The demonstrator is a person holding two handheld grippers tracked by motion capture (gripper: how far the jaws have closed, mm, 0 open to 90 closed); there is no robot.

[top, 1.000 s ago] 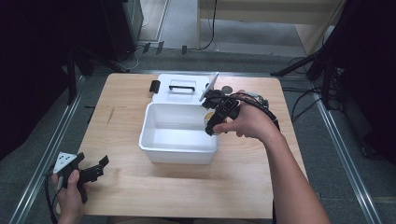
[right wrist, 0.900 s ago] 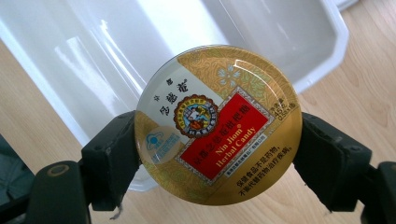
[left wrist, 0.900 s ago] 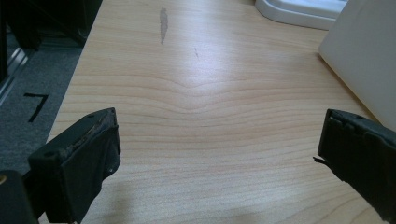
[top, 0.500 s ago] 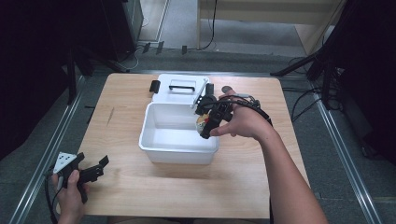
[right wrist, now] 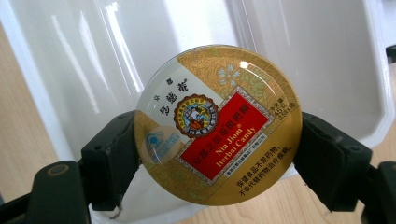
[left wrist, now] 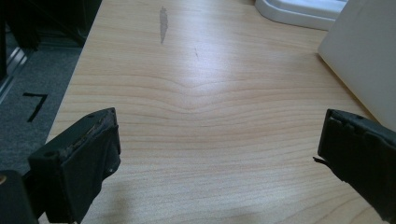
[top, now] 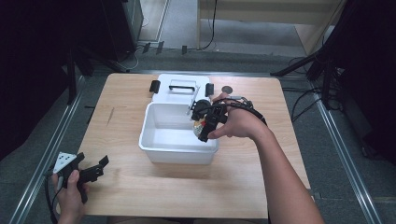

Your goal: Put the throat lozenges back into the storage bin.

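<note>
My right gripper (top: 202,127) is shut on a round gold candy tin (right wrist: 217,123) with a red label, its pads pressing on the tin's two edges. It holds the tin (top: 200,125) just above the right end of a white plastic bin (top: 180,154), whose bare inside (right wrist: 116,56) lies behind the tin. At the table's front left corner a hand holds my left gripper (top: 99,166). There the jaws (left wrist: 219,140) stand wide apart over bare wood with nothing between them.
A white lid (top: 180,91) with a handle and black latches lies flat behind the bin. A small dark round object (top: 227,88) sits on the table to the lid's right. The bin's side wall (left wrist: 364,60) stands to the right of my left gripper.
My right gripper has carried the tin left and downward, from the bin's right rim to just over its inside. The left gripper has stayed where it was.
</note>
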